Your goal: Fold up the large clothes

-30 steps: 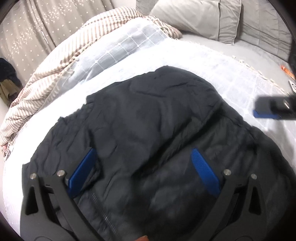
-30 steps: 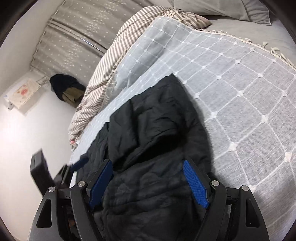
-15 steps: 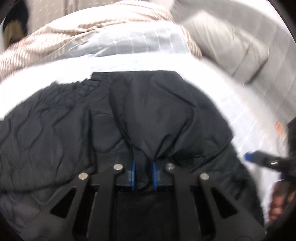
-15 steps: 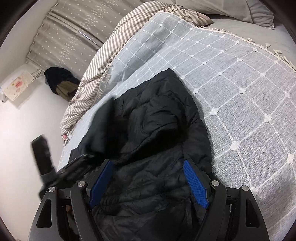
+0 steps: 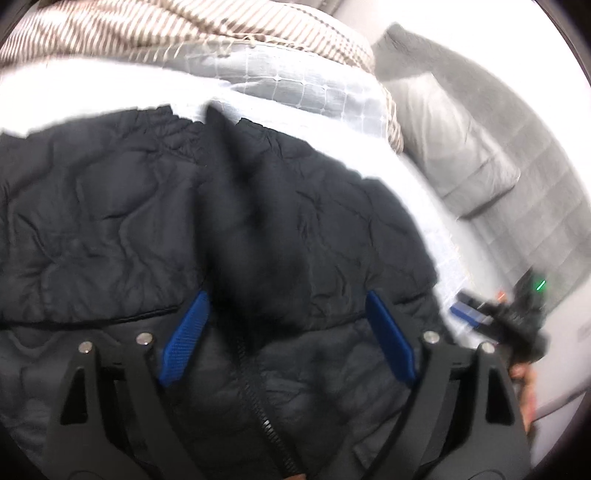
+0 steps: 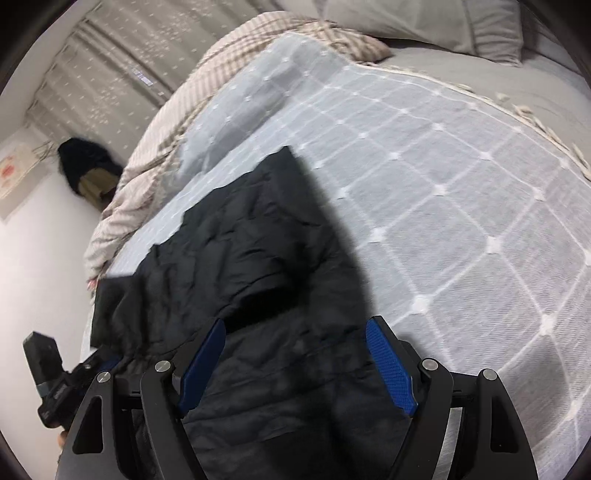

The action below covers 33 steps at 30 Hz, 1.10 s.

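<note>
Left wrist view: black quilted puffer jacket [image 5: 155, 229] fills most of the frame, spread out on the bed, with its far hem near the striped blanket end.
Jacket look: crinkly, puffy panels with stitched seams, dark zipper [image 5: 258, 398] running down toward the camera. One flap or sleeve (can't tell which) is laid across the middle, so it's kinda bunched there, not flat.
What just changed: half a second back the left gripper [image 5: 286, 332] was pinched tight on a fold of the jacket. Now its jaws have just been opening, and the blue pads [image 5: 184, 336] stand wide apart over the fabric, nothing squeezed between them. A second ago the jacket lay more spread out.
What that means: looks to me like one fold got dropped in place, so probably the first fold-over is done and the rest is left.
Right gripper [image 6: 295, 365]: also spread wide, hovering over the jacket's near edge, not pinching anything as far as I can see.
Where it sits: right wrist view shows the jacket on the light blue gridded bedspread [image 6: 461, 206], toward the bed's left side, with plenty of bare cover to the right.
Further out: brown-and-white striped blanket [image 5: 184, 33] and grey pillows [image 5: 461, 147] at the head end.
</note>
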Available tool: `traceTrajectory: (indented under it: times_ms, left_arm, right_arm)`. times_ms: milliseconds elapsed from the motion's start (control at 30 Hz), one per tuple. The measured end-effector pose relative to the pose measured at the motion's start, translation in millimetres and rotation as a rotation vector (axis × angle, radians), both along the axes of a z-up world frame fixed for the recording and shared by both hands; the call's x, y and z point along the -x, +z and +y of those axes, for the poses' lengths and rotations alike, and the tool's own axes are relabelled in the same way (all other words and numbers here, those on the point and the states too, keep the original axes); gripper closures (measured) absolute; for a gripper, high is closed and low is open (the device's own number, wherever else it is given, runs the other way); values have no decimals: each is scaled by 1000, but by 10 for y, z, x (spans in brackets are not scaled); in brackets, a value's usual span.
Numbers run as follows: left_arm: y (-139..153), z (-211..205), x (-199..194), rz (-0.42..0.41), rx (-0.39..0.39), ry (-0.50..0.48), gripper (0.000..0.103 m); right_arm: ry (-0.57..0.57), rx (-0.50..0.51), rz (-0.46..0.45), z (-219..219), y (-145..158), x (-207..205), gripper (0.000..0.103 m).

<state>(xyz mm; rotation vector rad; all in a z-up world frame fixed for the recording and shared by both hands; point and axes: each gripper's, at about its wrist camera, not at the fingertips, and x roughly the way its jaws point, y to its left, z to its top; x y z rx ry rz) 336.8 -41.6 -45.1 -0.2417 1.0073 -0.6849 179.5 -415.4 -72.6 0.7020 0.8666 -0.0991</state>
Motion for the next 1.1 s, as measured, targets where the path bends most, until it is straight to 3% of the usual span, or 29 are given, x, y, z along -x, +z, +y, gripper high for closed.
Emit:
traceTrajectory:
  times_ms: [133,200,267,333,433,533,600,667,800,867,967,1067,1100]
  left_arm:
    - [-43,153,-86,32,146,51,16]
    - [-55,237,-131,23,138,106,16]
    - [-94,261,-187,22,79,186,24]
    - [-118,212,-255,19,-13,219,89]
    - [19,207,-238,-34,4,232,93]
    - [229,247,-187,-121,26,251,94]
    - [249,254,-215,-140,1,260,94]
    - [162,297,-304,-124,-49,270,94]
    - [-179,349,-389,-59,-153,294,93]
    - [-371,312,-392,-34,-222,299,90]
    - [-378,306,-360,-50,-259,308,86]
    - [-287,319,-328,-50,-283,300,64]
    - [-240,326,-298,-51,-285,291,44]
  right_arm:
    - [-36,85,67,-56,-117,-7,23]
    - [-35,147,100,-32,-161,-58,23]
    - [-22,208,123,18,-192,-131,23]
    - [-4,252,131,70,-200,-228,23]
    - [38,310,121,171,-224,-415,23]
    - [65,384,139,268,-281,-576,23]
    - [72,425,131,294,-294,-633,23]
    - [42,439,116,251,-294,-630,24]
    - [-16,355,70,112,-295,-508,24]
    - [-5,373,89,143,-316,-516,24]
    - [20,423,121,231,-309,-493,23]
    - [12,391,134,203,-261,-379,23]
    - [9,362,137,182,-238,-329,23]
